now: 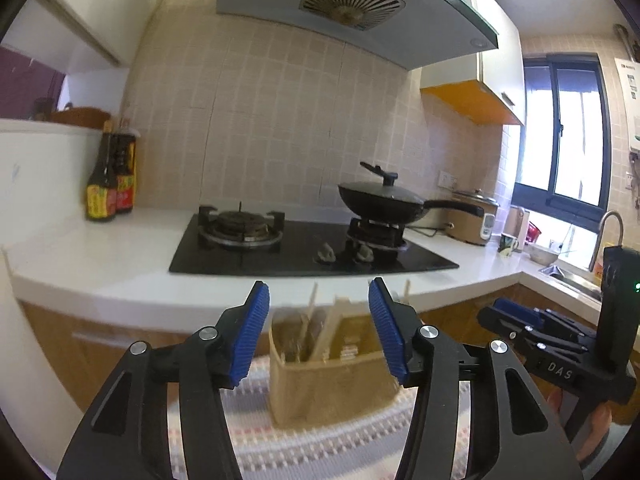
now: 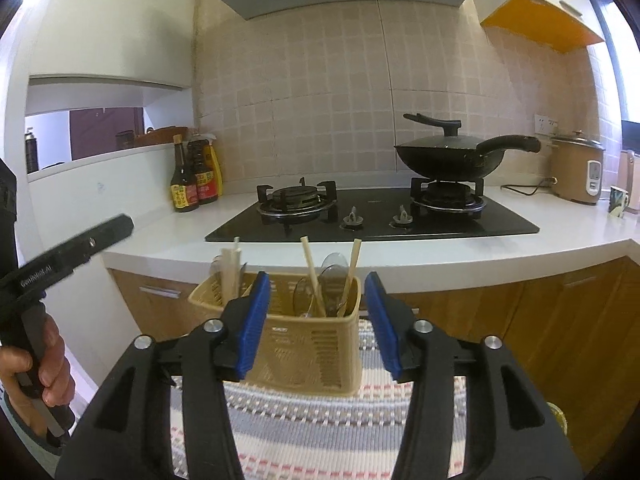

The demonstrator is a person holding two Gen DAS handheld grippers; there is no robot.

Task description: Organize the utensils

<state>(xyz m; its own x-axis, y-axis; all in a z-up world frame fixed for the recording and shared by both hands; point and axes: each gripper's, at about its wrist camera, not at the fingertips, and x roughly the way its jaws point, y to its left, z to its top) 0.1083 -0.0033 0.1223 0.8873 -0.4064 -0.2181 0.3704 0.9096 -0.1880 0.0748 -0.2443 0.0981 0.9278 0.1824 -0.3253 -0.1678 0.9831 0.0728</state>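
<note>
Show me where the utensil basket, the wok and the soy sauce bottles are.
utensil basket [image 2: 312, 352]: right wrist view, on its front wall.
wok [image 2: 448, 160]: right wrist view, on the black bowl above the burner.
soy sauce bottles [image 2: 185, 194]: right wrist view, on the front bottle's yellow label.

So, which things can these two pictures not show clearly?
- Basket contents, left wrist view: motion blur; only pale sticks show.
- Basket's left compartment, right wrist view: partly behind the right gripper's blue pad.
- Clear utensils in its right compartment: see-through, exact kind uncertain.
- Wok contents: hidden under the lid.
- Bottle labels: too small to read.
- Sink, left wrist view: cut by the other gripper.
</note>
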